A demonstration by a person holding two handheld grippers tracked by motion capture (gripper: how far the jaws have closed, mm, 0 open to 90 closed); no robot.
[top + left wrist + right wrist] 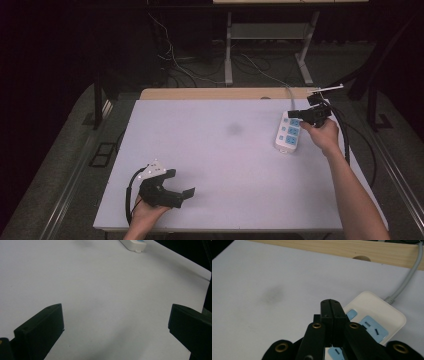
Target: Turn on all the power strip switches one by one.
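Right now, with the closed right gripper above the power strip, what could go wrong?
The right gripper, jaws shut, hangs over the power strip; pressing down could push its tips into a blue socket. The strip lies near the table's right edge, so a sideways nudge may slide it off.

We find the power strip (288,132) on the table (215,165) near its far right edge, its cable (405,281) running back over the far edge. The right gripper (296,114) hangs above it — the left gripper (187,191) sits well apart, near the front-left corner.
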